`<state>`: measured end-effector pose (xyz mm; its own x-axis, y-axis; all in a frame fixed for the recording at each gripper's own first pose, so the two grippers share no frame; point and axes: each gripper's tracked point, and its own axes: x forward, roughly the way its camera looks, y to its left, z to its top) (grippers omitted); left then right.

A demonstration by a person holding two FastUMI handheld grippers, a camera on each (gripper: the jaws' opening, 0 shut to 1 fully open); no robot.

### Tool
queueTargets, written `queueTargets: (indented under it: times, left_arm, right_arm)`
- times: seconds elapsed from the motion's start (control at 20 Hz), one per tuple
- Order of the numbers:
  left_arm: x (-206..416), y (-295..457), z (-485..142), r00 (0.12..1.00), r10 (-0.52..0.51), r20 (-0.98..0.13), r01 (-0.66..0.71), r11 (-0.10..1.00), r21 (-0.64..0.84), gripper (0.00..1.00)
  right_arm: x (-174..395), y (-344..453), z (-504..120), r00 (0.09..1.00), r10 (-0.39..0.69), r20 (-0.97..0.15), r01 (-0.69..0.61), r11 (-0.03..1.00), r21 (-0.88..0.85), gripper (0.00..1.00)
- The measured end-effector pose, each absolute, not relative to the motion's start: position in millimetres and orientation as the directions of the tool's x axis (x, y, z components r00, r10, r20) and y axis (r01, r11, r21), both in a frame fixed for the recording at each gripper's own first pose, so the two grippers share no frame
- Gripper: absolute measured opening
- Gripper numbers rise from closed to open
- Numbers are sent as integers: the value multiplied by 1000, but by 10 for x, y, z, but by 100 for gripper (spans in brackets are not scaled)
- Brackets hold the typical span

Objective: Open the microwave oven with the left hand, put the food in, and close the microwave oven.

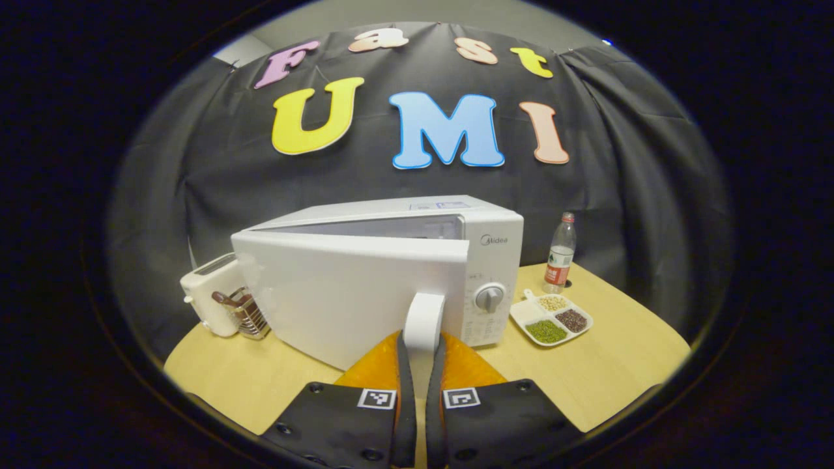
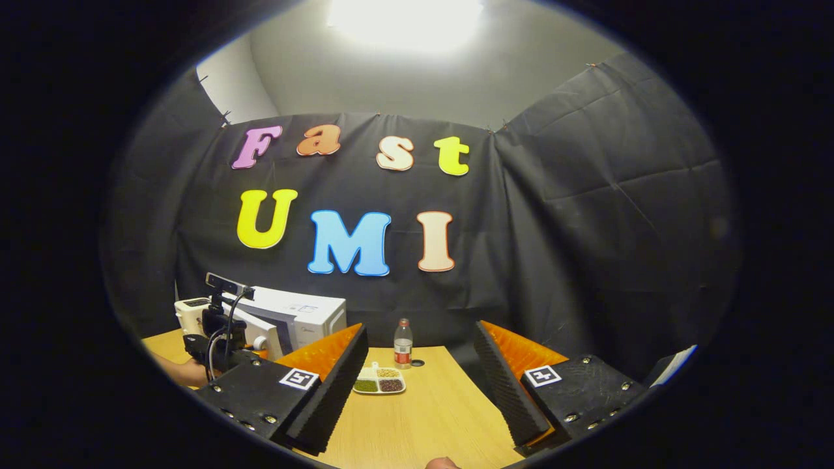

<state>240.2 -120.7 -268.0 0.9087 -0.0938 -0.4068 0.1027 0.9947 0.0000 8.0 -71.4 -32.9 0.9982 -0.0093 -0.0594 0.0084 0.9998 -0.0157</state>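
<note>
Left gripper view: left gripper [image 1: 421,355] clamped on ajar microwave door handle [image 1: 423,320].

The microwave [image 1: 417,260] is a white box standing on the wooden table, control panel with a round dial on its right side; its door [image 1: 345,293] is swung partly open, hinged at the left, with a white handle [image 1: 423,322] on its free edge; the food [image 1: 551,319] is a white divided tray of three heaps, pale, dark and green, lying flat on the table just right of the microwave.
</note>
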Motion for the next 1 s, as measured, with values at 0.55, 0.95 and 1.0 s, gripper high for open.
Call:
queueTargets:
  times: [0.55, 0.95, 1.0]
  left_arm:
    - [1456, -244, -2630, 904, -15, -428, 26, 999, 20, 10]
    - [1044, 584, -2621, 891, -83, -446, 101, 995, 17, 12]
    - [1022, 666, -2621, 891, -94, -444, 111, 994, 11, 12]
  right_arm:
    - [-46, 235, -242, 979, 203, -26, -204, 979, -19, 99]
    - [-151, 1237, -215, 972, 230, -49, -229, 973, 17, 99]
    - [-161, 1338, -192, 974, 224, -44, -224, 975, 12, 99]
